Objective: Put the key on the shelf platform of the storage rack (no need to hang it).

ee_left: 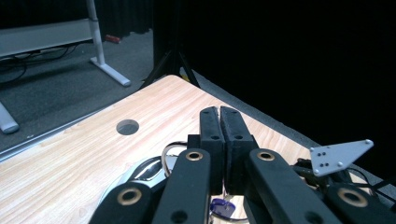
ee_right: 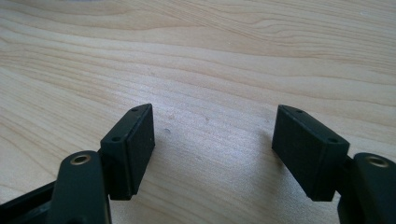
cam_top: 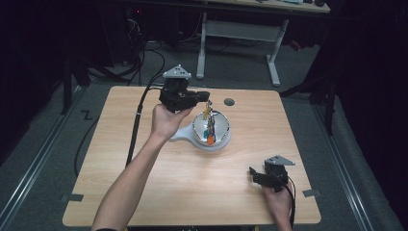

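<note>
A shiny metal bowl point(cam_top: 219, 126) sits on a white base with a handle point(cam_top: 180, 135) at the table's middle. My left gripper point(cam_top: 207, 95) is held above the bowl's far left rim, jaws pressed together. From the jaws dangles a bunch of small keys and tags point(cam_top: 210, 126), with an orange piece point(cam_top: 210, 141) at its low end inside the bowl. In the left gripper view the shut gripper point(ee_left: 219, 122) has a wire ring point(ee_left: 169, 150) and a purple tag point(ee_left: 222, 207) under it. My right gripper point(cam_top: 255, 174) rests low at the front right, open point(ee_right: 212, 140) over bare wood.
A round cable hole point(cam_top: 229, 102) lies in the wooden table point(cam_top: 144, 187) just behind the bowl. The left gripper's cable point(cam_top: 137, 120) runs across the table's left part. Beyond the far edge stands a white desk frame point(cam_top: 238, 31) on grey floor.
</note>
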`<state>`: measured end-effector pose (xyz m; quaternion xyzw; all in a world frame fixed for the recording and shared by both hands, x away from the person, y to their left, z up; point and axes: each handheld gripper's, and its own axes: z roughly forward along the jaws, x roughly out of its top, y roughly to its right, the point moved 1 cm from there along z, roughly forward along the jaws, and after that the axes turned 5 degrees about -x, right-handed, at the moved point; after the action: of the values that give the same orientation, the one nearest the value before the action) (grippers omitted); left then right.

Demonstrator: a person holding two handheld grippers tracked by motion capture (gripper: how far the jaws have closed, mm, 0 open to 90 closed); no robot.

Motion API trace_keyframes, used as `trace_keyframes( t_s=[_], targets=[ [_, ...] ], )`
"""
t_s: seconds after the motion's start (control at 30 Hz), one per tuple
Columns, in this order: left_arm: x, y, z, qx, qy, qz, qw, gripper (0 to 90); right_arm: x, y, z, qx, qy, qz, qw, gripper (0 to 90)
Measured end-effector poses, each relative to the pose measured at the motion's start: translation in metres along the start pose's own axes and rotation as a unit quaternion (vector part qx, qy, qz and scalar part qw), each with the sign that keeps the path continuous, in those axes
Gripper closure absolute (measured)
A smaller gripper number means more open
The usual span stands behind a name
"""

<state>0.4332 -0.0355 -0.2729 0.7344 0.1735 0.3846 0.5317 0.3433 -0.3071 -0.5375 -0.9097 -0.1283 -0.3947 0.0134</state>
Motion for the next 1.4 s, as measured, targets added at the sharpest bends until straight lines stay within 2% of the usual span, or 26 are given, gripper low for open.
trace_keyframes(
  t_s=[0.03, 0.1, 0.13, 0.17, 0.27, 0.3, 0.33, 0.43, 0.57, 0.67, 0.73, 0.83, 0.97, 1.03, 1.13, 1.4],
  targets=[
    [0.0, -0.002, 0.002, -0.001, 0.001, 0.007, 1.0, 89.4, 0.0, 0.0, 0.0, 0.0, 0.0, 0.0, 1.0, 30.0],
    [0.001, -0.004, 0.006, -0.001, 0.005, 0.009, 0.9999, 89.4, 0.0, 0.0, 0.0, 0.0, 0.0, 0.0, 1.0, 30.0],
    [0.0, -0.003, 0.008, 0.004, 0.008, 0.001, 1.0, 89.4, 0.0, 0.0, 0.0, 0.0, 0.0, 0.0, 1.0, 30.0],
    [0.0, -0.005, 0.01, 0.003, 0.008, 0.007, 0.9999, 89.4, 0.0, 0.0, 0.0, 0.0, 0.0, -0.001, 1.0, 30.0],
    [0.0, -0.006, 0.014, 0.005, 0.013, 0.007, 0.9999, 89.4, 0.0, 0.0, 0.0, 0.0, 0.0, -0.001, 1.0, 30.0],
    [0.0, -0.005, 0.015, 0.007, 0.014, 0.0, 0.9999, 89.4, 0.0, 0.0, 0.0, 0.0, 0.0, 0.0, 1.0, 30.0],
    [0.001, -0.005, 0.015, 0.003, 0.014, 0.008, 0.9999, 89.4, 0.0, 0.0, 0.0, 0.0, 0.0, -0.001, 1.0, 30.0],
    [0.004, -0.002, 0.016, 0.0, 0.019, 0.001, 0.9998, 89.3, 0.0, 0.0, 0.0, 0.0, 0.0, 0.0, 1.0, 30.0],
    [0.003, 0.003, 0.019, -0.001, 0.023, 0.007, 0.9997, 89.3, 0.0, 0.0, 0.0, 0.0, 0.0, 0.0, 1.0, 30.0],
    [0.001, 0.002, 0.023, 0.003, 0.023, 0.005, 0.9997, 89.4, 0.0, 0.0, 0.0, 0.001, 0.0, 0.0, 1.0, 29.9],
    [-0.002, -0.002, 0.028, 0.009, 0.023, 0.013, 0.9996, 89.3, 0.0, 0.0, 0.0, 0.001, 0.0, 0.0, 1.0, 29.9],
    [-0.003, -0.009, 0.032, 0.011, 0.021, 0.019, 0.9995, 89.3, 0.0, 0.0, 0.0, 0.001, 0.0, -0.001, 1.0, 29.9],
    [-0.007, -0.02, 0.037, 0.024, 0.02, 0.025, 0.9992, 89.3, 0.0, 0.0, 0.0, 0.001, 0.0, -0.001, 1.0, 29.9],
    [-0.007, -0.025, 0.039, 0.033, 0.024, 0.015, 0.9991, 89.3, 0.0, 0.0, 0.0, 0.001, 0.0, 0.0, 1.0, 29.9],
    [-0.009, -0.033, 0.042, 0.037, 0.019, 0.022, 0.9989, 89.3, 0.0, 0.0, 0.0, 0.001, 0.0, 0.0, 1.0, 29.9],
    [-0.015, -0.05, 0.05, 0.049, 0.014, 0.02, 0.9985, 89.2, 0.0, 0.0, 0.0, 0.001, 0.0, 0.0, 1.0, 29.9]
  ],
)
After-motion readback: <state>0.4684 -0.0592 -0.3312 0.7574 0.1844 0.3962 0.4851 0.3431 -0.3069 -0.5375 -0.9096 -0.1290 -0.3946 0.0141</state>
